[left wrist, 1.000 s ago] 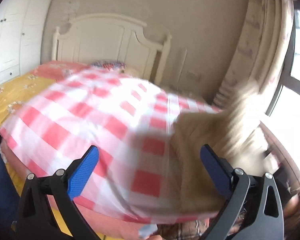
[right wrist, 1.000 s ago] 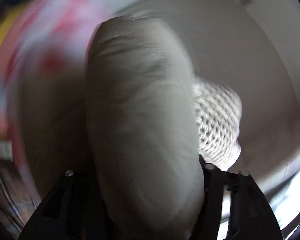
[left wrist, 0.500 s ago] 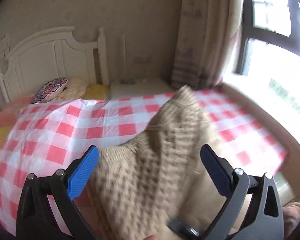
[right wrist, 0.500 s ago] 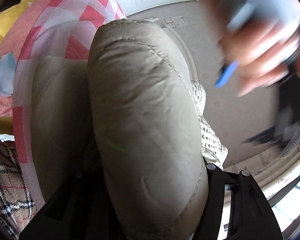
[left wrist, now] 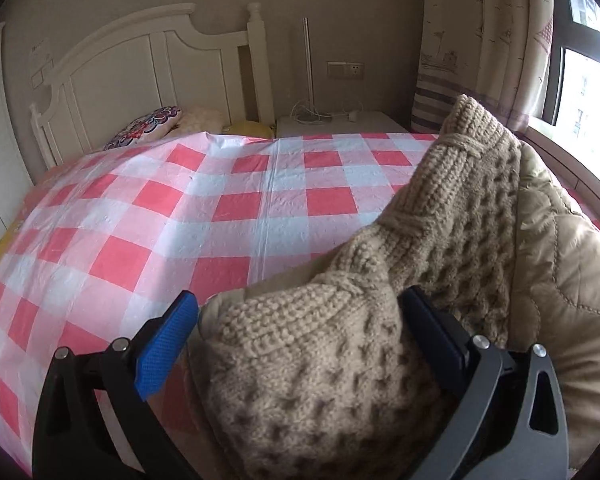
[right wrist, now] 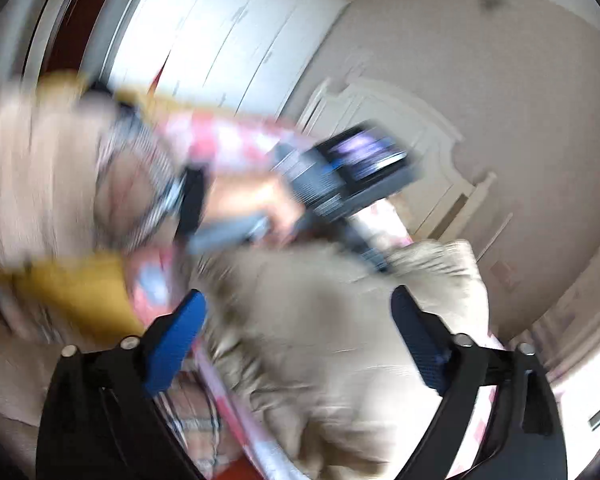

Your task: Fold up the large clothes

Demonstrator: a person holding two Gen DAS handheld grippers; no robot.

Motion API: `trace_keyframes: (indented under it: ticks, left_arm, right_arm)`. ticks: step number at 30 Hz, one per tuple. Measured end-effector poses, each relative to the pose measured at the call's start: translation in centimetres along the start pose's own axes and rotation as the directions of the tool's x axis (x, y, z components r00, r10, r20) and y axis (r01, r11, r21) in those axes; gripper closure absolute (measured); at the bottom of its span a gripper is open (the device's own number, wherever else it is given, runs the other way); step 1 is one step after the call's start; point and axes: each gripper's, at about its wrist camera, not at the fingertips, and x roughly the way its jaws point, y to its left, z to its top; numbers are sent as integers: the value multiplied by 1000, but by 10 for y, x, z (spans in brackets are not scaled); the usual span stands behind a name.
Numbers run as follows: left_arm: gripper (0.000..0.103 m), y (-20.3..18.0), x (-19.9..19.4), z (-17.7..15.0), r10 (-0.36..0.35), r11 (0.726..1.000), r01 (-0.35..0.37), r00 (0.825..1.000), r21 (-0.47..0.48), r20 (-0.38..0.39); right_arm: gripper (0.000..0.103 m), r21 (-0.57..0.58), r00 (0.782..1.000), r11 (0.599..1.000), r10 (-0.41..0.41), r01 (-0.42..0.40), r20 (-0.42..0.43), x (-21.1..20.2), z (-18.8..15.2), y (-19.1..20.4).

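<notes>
A beige padded coat [left wrist: 572, 280] with a chunky knit part [left wrist: 440, 216] lies bunched at the right of the bed's red-and-white checked cover [left wrist: 180, 208]. My left gripper [left wrist: 296, 320] is open just above the cover. A knit fold sits between its blue pads, close against the right one and with a gap at the left one. The right wrist view is blurred by motion. There my right gripper [right wrist: 296, 328] has its jaws opening, and the coat [right wrist: 320, 352] shows between and beyond the pads without being pressed. The other hand-held gripper [right wrist: 352, 172] and a hand appear above it.
A white headboard [left wrist: 148, 68], a patterned pillow [left wrist: 148, 130] and a nightstand [left wrist: 340, 124] stand at the far end of the bed. A curtain [left wrist: 480, 40] and a window [left wrist: 588, 92] are on the right. White wardrobe doors [right wrist: 228, 24] show behind.
My left gripper swung right across the bed and lowered over the knit part. My right gripper let go of the padded coat, lifted and rolled away from it.
</notes>
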Motion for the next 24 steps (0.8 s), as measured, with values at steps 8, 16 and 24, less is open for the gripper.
trace_keyframes:
  ticks: [8, 16, 24]
  left_arm:
    - [2, 6, -5, 4, 14, 1000, -14, 1000, -6, 24]
    - [2, 4, -11, 2, 20, 1000, -20, 999, -9, 35]
    - [2, -3, -32, 14, 232, 968, -234, 972, 92, 28]
  right_arm:
    - [57, 410, 971, 882, -232, 233, -54, 49, 33, -183]
    - [67, 467, 963, 876, 15, 117, -270, 194, 53, -225]
    - [66, 235, 777, 949, -17, 211, -629, 277, 23, -189]
